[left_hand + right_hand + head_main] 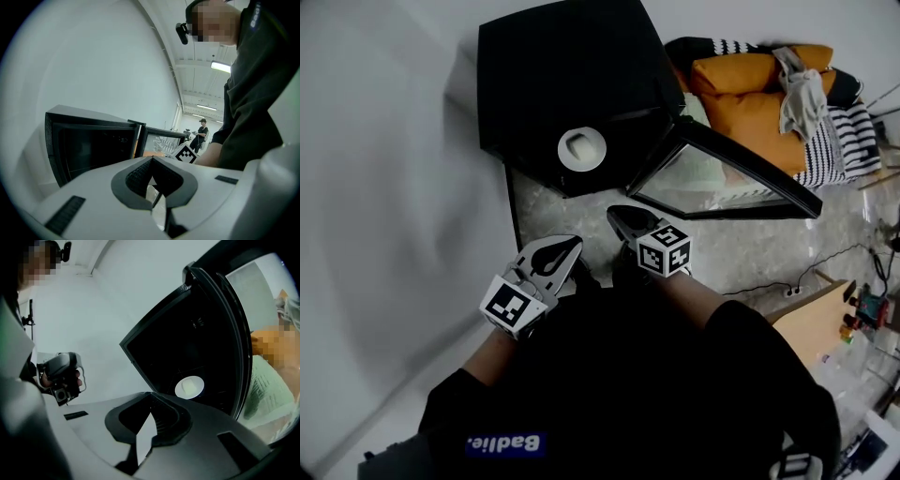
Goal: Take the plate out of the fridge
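A small black fridge (567, 75) stands on the floor with its glass door (722, 173) swung open to the right. A white plate (582, 148) lies inside on the fridge's bottom; the right gripper view also has the plate (189, 386) deep in the dark interior. My left gripper (558, 251) hovers shut and empty in front of the fridge, short of the opening. My right gripper (628, 223) is beside it, slightly nearer the opening, also shut with nothing between its jaws. The left gripper view faces the fridge (89, 145) from the side.
Orange cushions (750, 98) and striped fabric (839, 141) lie behind the open door. A thin cable (787, 281) runs over the floor at the right, near a wooden box (816, 319). A white wall (384, 187) bounds the left side. A person (201, 133) stands far off.
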`<action>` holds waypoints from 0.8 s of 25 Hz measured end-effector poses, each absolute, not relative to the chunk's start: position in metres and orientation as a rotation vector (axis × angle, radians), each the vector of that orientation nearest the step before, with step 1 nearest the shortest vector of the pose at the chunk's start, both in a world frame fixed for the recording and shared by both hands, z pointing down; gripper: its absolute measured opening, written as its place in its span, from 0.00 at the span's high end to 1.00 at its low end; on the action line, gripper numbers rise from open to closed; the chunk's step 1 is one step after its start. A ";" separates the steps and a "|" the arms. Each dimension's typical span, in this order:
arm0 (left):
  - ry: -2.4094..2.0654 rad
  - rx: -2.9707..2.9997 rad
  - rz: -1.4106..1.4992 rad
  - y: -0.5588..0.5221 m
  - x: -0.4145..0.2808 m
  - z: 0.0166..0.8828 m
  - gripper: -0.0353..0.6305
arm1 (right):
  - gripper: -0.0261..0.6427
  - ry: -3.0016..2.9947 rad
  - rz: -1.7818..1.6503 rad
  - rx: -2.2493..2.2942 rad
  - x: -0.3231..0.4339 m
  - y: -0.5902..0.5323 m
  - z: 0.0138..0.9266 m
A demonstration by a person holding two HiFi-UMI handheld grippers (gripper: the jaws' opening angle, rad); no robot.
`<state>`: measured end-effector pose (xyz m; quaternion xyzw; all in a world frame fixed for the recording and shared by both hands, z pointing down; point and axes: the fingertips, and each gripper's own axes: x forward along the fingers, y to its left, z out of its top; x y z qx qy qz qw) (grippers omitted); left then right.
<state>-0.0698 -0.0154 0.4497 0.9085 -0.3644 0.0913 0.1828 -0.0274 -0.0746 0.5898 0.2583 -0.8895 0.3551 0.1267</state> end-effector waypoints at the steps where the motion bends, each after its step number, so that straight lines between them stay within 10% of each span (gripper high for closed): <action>1: -1.033 2.558 0.247 -0.016 -0.068 0.448 0.94 | 0.95 -2.582 1.044 0.752 -0.028 -0.078 0.596; 20: -1.102 2.517 0.321 -0.001 -0.092 0.442 0.94 | 0.94 -2.440 1.258 0.846 -0.052 -0.123 0.690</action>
